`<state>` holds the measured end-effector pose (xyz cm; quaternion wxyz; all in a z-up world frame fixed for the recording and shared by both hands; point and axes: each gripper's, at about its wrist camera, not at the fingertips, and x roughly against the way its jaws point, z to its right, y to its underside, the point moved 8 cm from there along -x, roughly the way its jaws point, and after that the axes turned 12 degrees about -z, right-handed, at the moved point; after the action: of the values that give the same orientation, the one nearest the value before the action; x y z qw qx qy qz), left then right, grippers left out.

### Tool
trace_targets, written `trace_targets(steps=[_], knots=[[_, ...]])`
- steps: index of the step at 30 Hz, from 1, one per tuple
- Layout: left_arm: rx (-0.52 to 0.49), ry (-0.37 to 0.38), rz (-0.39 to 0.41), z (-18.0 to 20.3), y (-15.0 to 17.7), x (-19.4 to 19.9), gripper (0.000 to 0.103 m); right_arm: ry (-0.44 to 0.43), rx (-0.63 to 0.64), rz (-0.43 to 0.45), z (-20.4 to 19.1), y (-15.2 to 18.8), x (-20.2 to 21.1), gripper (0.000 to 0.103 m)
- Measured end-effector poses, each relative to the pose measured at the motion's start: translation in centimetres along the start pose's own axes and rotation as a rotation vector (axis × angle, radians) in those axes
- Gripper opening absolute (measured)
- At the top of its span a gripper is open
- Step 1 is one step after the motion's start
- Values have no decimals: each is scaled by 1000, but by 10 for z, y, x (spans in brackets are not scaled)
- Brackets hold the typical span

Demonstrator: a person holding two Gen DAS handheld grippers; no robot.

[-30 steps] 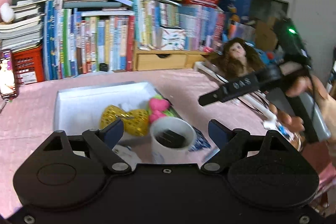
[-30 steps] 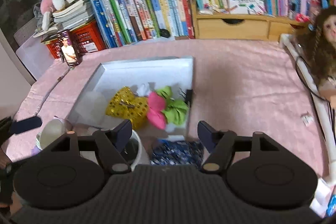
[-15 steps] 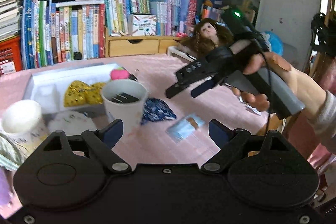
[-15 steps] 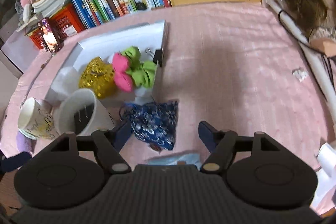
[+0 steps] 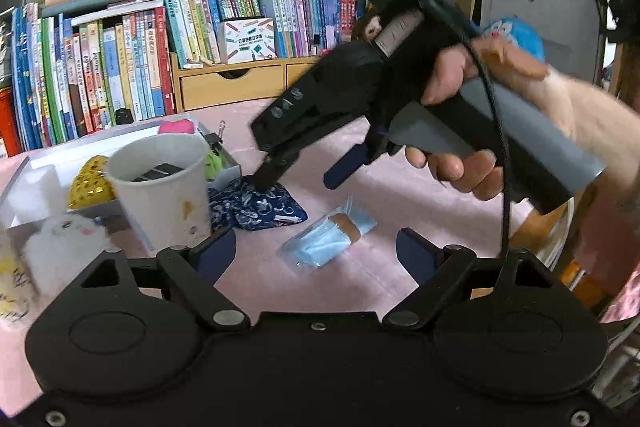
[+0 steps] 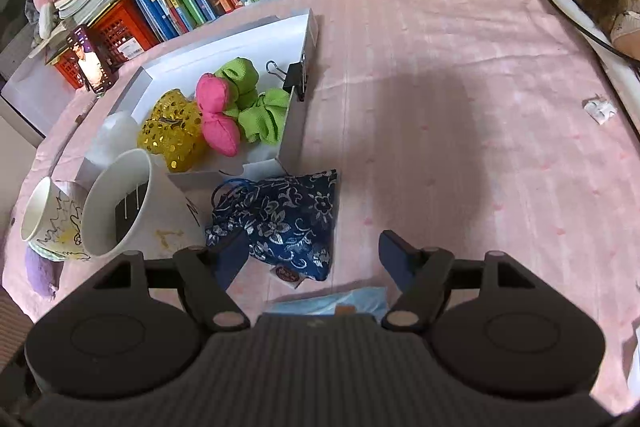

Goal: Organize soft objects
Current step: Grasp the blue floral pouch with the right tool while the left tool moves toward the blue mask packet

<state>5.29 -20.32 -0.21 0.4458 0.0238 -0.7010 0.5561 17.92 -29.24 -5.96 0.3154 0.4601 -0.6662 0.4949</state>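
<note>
Just beside the near corner of the white tray [image 6: 298,131], on the pink tablecloth [image 6: 460,131]: one dark blue drawstring pouch [image 6: 280,219] with a white flower print. Soft, slumped, roughly triangular; blue cord looped at the gathered mouth, on the side nearest the tray. Small round tag showing at the corner farthest from the tray.

Inside the tray: gold sequin bow [image 6: 172,131], pink stuffed bow [image 6: 218,115], green fabric bow [image 6: 256,99], all touching. Black binder clip [image 6: 294,77] clamped on the tray wall above them.

Left of the pouch, touching the tray front: white paper cup [image 6: 116,203] holding a dark flat item. Farther from the tray, a second printed cup [image 6: 48,215]. On the far side of the pouch from the tray: a clear packet with a light blue mask [image 5: 328,235].

Right gripper [image 6: 308,251]: jaws spread wide, empty, poised directly over the pouch; left fingertip [image 6: 230,255] overlapping the pouch edge in the right wrist view. In the left wrist view, one finger of it appears to touch the pouch top, nearest the tray. Left gripper [image 5: 316,255]: jaws spread wide, empty, hovering near the mask packet, well back from the tray.

Compared with half a second ago: right gripper lowered and advanced toward the tray, pouch now between its fingers rather than ahead of them. Pouch, cups and tray contents unmoved.
</note>
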Motion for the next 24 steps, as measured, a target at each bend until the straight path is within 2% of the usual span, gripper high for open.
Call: trace_targets(steps=[7, 18, 24], knots=[[10, -3, -44, 5, -1, -43, 67, 17, 97, -33, -9, -5, -5, 85], [38, 0, -86, 0, -3, -77, 56, 29, 152, -61, -14, -11, -18, 85], [46, -18, -85, -3, -2, -81, 44, 35, 168, -76, -18, -10, -25, 85]])
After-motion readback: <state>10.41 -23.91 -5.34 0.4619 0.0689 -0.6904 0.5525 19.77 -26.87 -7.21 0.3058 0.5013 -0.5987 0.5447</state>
